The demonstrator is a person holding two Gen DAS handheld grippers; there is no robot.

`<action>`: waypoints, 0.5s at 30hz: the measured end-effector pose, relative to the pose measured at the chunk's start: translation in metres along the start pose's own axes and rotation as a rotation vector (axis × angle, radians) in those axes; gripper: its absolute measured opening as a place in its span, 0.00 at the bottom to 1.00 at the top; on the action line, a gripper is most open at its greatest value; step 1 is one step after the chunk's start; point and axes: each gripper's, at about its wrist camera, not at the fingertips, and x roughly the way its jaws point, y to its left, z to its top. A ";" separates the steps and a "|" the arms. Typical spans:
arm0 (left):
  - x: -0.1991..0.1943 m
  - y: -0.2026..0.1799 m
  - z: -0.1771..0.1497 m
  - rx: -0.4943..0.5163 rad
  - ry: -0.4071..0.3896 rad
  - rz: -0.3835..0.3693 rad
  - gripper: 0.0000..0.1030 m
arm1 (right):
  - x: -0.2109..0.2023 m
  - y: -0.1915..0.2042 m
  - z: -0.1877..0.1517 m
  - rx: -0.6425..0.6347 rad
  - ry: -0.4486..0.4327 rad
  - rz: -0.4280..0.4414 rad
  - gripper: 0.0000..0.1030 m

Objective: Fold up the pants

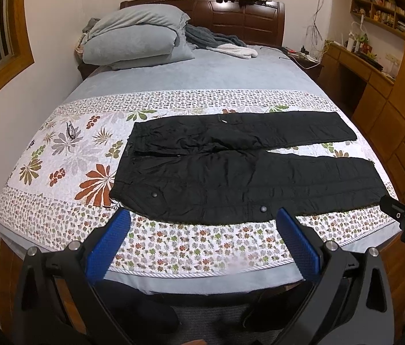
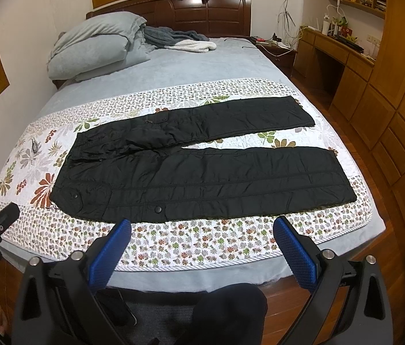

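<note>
I see the black pants (image 1: 231, 166) spread flat across the flowered quilt (image 1: 67, 155) on the bed (image 1: 202, 72), waistband to the left, both legs running right with a thin wedge of quilt between them. My left tongs (image 1: 203, 237) hang spread wide above the near edge of the quilt, just short of the pants — gripping nothing. My right tongs (image 2: 202, 240) are likewise spread wide and bare, near the lower leg. At the head of the bed lie gray pillows (image 2: 93, 46) beside a rumpled blanket (image 2: 173, 38).
</note>
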 end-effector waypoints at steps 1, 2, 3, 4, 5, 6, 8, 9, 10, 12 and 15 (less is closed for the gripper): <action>0.000 0.000 0.000 0.000 -0.001 0.001 0.98 | 0.000 0.000 0.000 -0.001 -0.001 0.000 0.97; 0.000 0.000 0.000 0.000 -0.002 0.001 0.98 | 0.000 0.000 0.000 0.000 -0.001 0.000 0.97; 0.000 0.000 0.000 0.000 -0.001 -0.001 0.98 | 0.000 0.000 0.000 0.001 0.000 0.000 0.97; 0.000 0.000 0.000 0.001 -0.001 0.000 0.98 | 0.000 0.000 0.000 0.001 -0.001 0.000 0.97; -0.001 0.000 0.000 0.001 -0.002 0.001 0.98 | 0.000 0.000 0.000 0.000 0.000 -0.001 0.97; -0.001 0.000 0.000 0.001 -0.003 0.000 0.98 | 0.000 0.000 0.001 -0.001 0.001 -0.001 0.97; 0.000 0.000 0.000 0.000 -0.002 -0.001 0.98 | 0.000 0.000 0.001 -0.003 0.002 -0.001 0.97; 0.000 0.000 0.000 0.000 -0.002 -0.001 0.98 | 0.000 0.001 0.001 -0.005 0.001 -0.001 0.97; 0.000 0.000 0.000 0.001 -0.003 -0.001 0.98 | 0.000 0.001 0.002 -0.006 0.000 -0.001 0.97; 0.000 0.000 0.000 0.000 -0.003 -0.002 0.98 | 0.000 0.001 0.002 -0.007 0.000 -0.001 0.97; 0.000 0.000 0.001 0.002 -0.005 0.001 0.98 | 0.000 0.001 0.002 -0.007 0.000 -0.001 0.97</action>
